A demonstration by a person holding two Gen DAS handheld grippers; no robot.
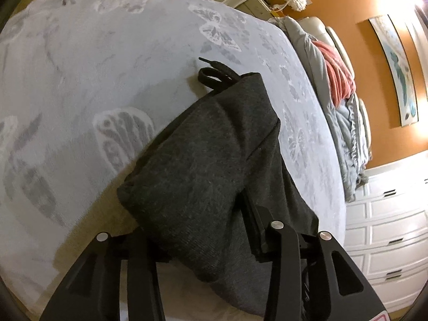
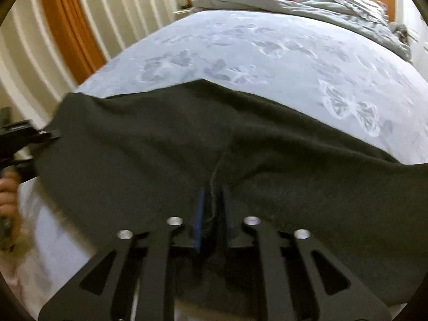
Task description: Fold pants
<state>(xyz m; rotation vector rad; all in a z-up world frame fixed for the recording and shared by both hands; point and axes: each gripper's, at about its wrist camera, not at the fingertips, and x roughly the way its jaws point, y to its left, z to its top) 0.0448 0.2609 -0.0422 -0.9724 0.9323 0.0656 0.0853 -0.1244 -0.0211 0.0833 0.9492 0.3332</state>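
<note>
Pants: your dark grey pants lie on the bed, filling the middle and lower half of both views; in the right wrist view the same cloth stretches from the left edge to the lower right of the frame.
Drawstring: a black drawstring pokes out of the far end of the bundle, just above centre in the left wrist view, resting on the sheet.
Left gripper: your left gripper sits at the bottom of its own frame with cloth bunched between and over the fingers; the tips are buried, so you cannot tell from here how far apart they stand. In the right wrist view it shows at the left edge, touching the corner of the cloth, with your hand behind it.
Right gripper: your right gripper is at lower centre, its blue pads pressed close on a ridge of the pants fabric pinched between them.
Bed sheet: a pale blue-grey sheet with white butterfly prints lies under the pants.
Bedding: a grey duvet and a coral blanket are heaped along the right of the left wrist frame, well apart from the pants.
Room: an orange wall with a framed picture at upper right, white drawers at lower right.
</note>
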